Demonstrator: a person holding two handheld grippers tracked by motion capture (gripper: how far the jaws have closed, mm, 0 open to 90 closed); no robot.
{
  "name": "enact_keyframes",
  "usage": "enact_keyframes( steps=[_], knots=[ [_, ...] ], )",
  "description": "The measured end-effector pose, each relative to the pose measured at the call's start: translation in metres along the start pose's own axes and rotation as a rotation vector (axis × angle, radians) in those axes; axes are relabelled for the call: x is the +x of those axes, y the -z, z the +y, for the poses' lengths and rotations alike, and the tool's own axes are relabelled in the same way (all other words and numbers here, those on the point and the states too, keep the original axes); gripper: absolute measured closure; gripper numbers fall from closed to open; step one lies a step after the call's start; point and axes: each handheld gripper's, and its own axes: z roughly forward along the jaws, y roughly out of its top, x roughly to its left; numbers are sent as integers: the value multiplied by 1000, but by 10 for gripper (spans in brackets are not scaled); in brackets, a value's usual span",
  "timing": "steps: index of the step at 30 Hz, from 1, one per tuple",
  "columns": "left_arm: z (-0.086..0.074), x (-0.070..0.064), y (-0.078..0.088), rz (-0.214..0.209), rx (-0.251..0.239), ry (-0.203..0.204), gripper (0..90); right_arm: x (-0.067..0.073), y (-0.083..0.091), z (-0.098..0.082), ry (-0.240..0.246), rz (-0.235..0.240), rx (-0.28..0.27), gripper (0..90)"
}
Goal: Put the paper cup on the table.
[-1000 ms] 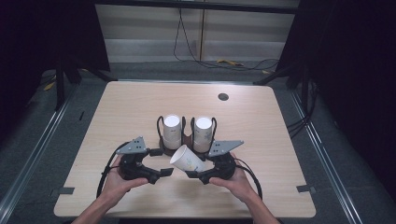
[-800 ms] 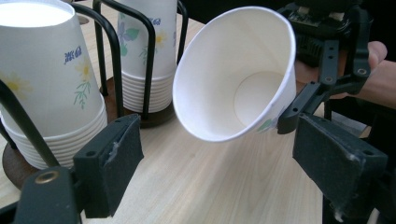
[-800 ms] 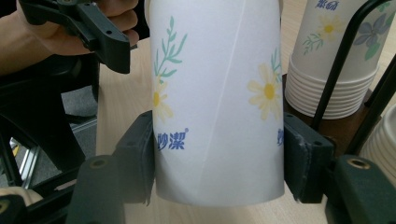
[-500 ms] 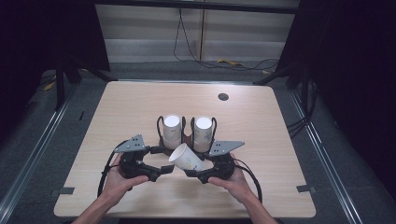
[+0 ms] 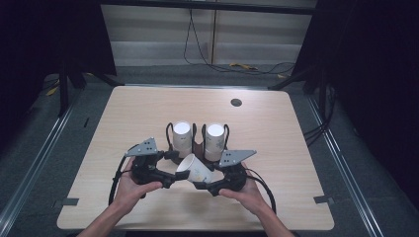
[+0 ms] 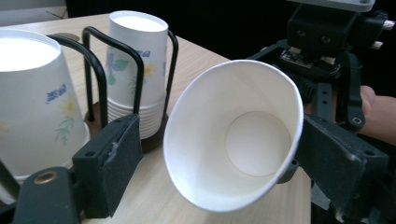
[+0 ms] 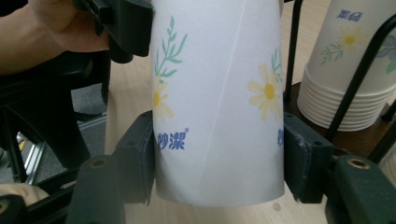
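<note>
Right gripper view: the right gripper (image 7: 219, 168) is clamped on the base end of a single paper cup (image 7: 217, 102), one pad (image 7: 137, 158) on each side of the wall, cup lying sideways above the table (image 5: 276, 133). In the left gripper view, the left gripper (image 6: 219, 163) stands spread, its jaws flanking the cup's open rim without visibly pressing it. Behind, two stacks of upturned cups (image 5: 181, 138) sit in a black wire rack (image 5: 197, 143), well clear. Judgement: the cup is light, thin-walled, easily crushed, smooth enough to slip; best taken low near the stiff base or lightly at the rolled rim.
</note>
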Motion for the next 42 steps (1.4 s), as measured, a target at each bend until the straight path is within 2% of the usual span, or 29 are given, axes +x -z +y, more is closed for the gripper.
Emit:
enact_keyframes(
  steps=[8,14,22,25,30,32,37,42],
  knots=[
    [-3,1,-1,-25,-4,6,153,1,-1,3,19,5,-11,373],
    [-4,6,-7,-83,24,46,144,4,-2,3,37,2,-13,374],
    [-3,4,-10,-95,20,49,150,5,-6,4,46,11,-11,374],
    [-4,0,-12,-85,41,19,157,7,-8,4,51,16,-8,373],
    [-6,0,-14,-117,32,44,157,7,-1,9,79,10,-18,373],
    [-7,-1,-15,-111,28,40,163,6,0,8,75,18,-18,372],
    [-7,2,-17,-135,18,71,164,5,-6,6,84,42,8,371],
    [-7,0,-14,-130,19,37,199,5,-10,5,70,65,14,359]
  ],
)
